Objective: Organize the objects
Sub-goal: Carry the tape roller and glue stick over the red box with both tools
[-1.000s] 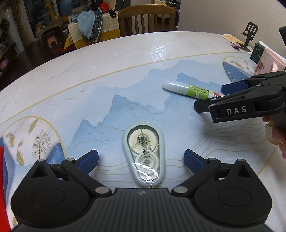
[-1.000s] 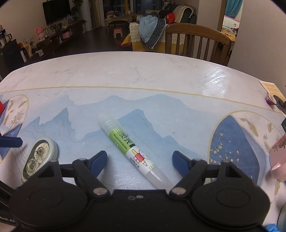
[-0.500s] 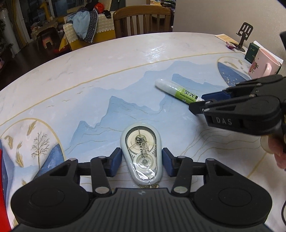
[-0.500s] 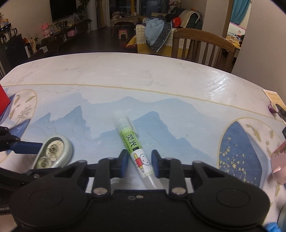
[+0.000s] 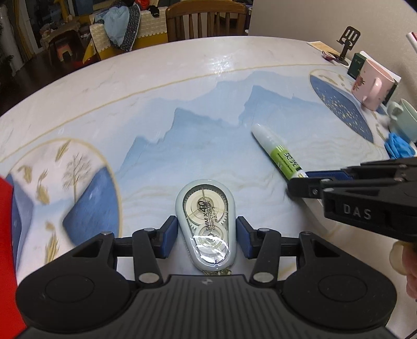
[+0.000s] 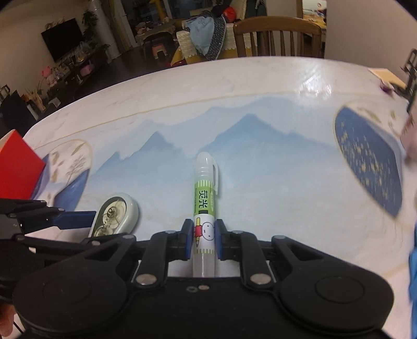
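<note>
A pale green correction tape dispenser [image 5: 206, 224] sits between the blue pads of my left gripper [image 5: 206, 236], which is shut on its sides just above the table. It also shows in the right wrist view [image 6: 114, 215]. My right gripper [image 6: 204, 241] is shut on a white and green glue pen [image 6: 204, 206] with a cartoon label, its cap pointing away from me. In the left wrist view the glue pen [image 5: 276, 151] sticks out of the right gripper [image 5: 302, 180] at the right.
The table [image 5: 182, 86] has a blue mountain print. A pink mug [image 5: 372, 84], a pale green cup [image 5: 405, 121] and a blue cloth [image 5: 398, 148] stand at the right edge. A red box [image 6: 17, 167] is at the left. A wooden chair [image 5: 206, 19] stands behind the table.
Both grippers went from wide open to shut, the left on the correction tape, the right on the glue pen. The glue pen has turned to point straight ahead of the right gripper.
</note>
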A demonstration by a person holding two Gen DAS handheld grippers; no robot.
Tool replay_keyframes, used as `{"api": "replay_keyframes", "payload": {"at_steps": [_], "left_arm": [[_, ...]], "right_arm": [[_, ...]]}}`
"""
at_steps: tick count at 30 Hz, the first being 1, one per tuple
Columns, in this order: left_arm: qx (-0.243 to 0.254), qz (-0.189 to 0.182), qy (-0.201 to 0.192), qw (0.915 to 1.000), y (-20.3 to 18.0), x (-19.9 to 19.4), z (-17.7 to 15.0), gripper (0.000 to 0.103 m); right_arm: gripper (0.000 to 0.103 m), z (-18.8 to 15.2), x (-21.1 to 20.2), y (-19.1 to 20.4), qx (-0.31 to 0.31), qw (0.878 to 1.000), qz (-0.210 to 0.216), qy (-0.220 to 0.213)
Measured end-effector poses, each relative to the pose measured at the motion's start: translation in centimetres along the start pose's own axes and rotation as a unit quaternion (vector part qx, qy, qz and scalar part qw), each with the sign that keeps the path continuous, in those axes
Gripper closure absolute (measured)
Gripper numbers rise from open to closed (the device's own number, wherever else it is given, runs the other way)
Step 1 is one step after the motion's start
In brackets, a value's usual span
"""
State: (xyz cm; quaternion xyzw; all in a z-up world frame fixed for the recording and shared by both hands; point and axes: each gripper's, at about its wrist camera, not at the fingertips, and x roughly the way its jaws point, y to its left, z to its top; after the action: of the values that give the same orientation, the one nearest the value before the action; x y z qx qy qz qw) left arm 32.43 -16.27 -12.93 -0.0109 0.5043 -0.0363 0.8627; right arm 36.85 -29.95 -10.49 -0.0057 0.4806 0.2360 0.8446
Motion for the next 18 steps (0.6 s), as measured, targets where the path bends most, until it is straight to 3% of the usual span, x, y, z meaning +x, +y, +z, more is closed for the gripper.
{"api": "replay_keyframes", "payload": {"at_steps": [8,18], "left_arm": [[-0.023,-0.016,0.009,0.9996,1.8,-3.2,-3.3,0.055],[-0.039,-0.047,-0.015,0.998,4.0,-9.0,-6.4,0.055]], "right_arm": [[0.087,-3.0,-3.0,3.0,0.019,1.0,0.012,0.006],[0.087,-4.9,-7.4,7.8,0.013,1.0,0.016,0.001]]}}
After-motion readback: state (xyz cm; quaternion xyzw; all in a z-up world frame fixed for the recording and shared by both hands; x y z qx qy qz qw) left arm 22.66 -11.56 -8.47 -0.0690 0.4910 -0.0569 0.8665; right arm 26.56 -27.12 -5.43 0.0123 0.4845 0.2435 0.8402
